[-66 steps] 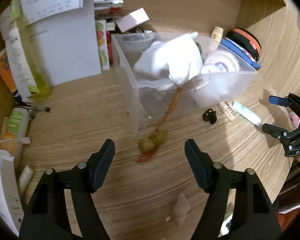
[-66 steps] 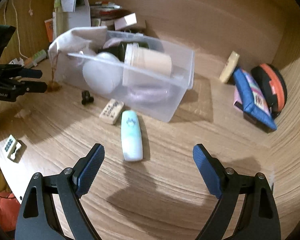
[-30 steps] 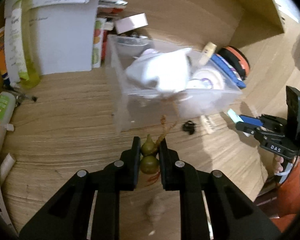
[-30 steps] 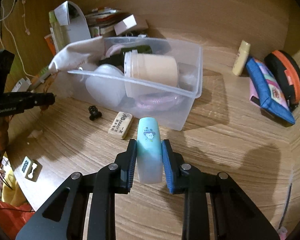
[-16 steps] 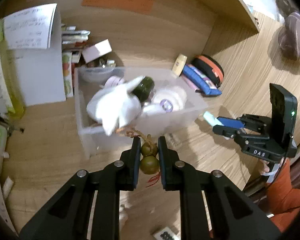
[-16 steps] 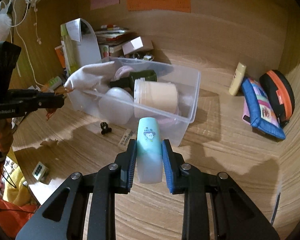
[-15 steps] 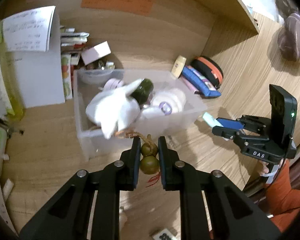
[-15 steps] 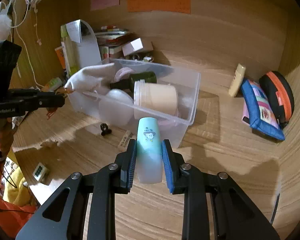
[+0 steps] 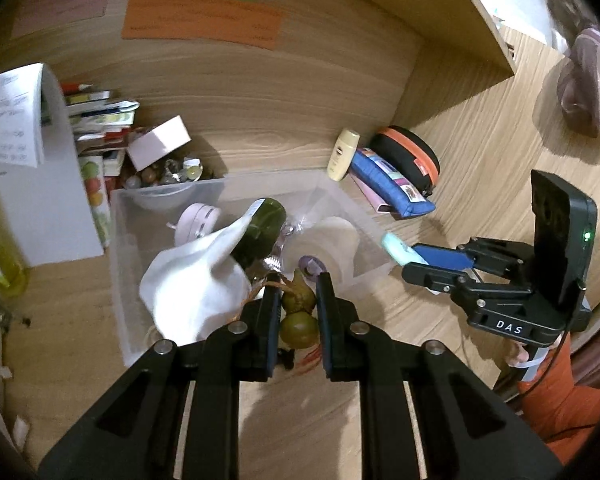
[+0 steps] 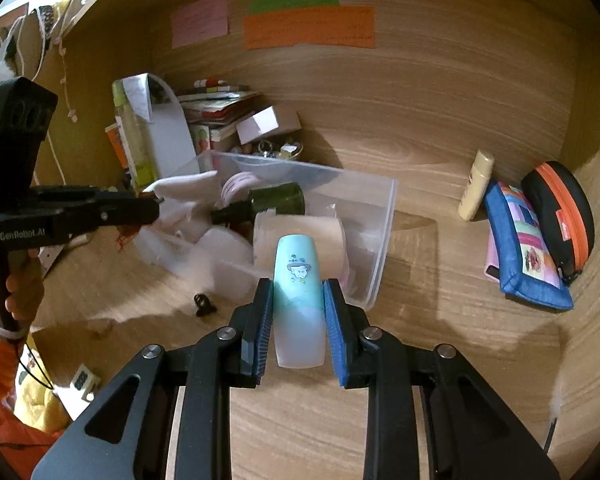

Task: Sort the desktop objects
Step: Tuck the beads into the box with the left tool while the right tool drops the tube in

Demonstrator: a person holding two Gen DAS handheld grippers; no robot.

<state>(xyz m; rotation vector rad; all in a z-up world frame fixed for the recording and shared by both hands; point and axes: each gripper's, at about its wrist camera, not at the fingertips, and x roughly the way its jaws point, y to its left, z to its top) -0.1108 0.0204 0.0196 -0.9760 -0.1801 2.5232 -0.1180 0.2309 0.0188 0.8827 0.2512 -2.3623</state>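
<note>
My left gripper [image 9: 298,292] is shut on a green gourd charm [image 9: 298,318] with an orange cord and holds it above the near side of the clear plastic bin [image 9: 118,240]. The bin holds a white cloth [image 9: 192,288], a dark green bottle [image 9: 260,228], a pink round item and a cream jar [image 10: 300,248]. My right gripper [image 10: 298,292] is shut on a mint-green tube [image 10: 298,300] and holds it in the air by the bin's right wall [image 10: 384,232]. The right gripper also shows in the left wrist view [image 9: 416,258], the left gripper in the right wrist view [image 10: 148,208].
A black clip [image 10: 202,304] lies on the desk before the bin. A yellow tube [image 10: 476,184], a blue pouch [image 10: 524,248] and an orange-black case [image 10: 564,216] sit at the right. Books, a white folder [image 10: 160,128] and a small box [image 10: 266,122] stand behind the bin.
Both grippers closed on their objects and lifted them off the desk. They have since risen and moved toward the bin; the gourd now hangs over its near side.
</note>
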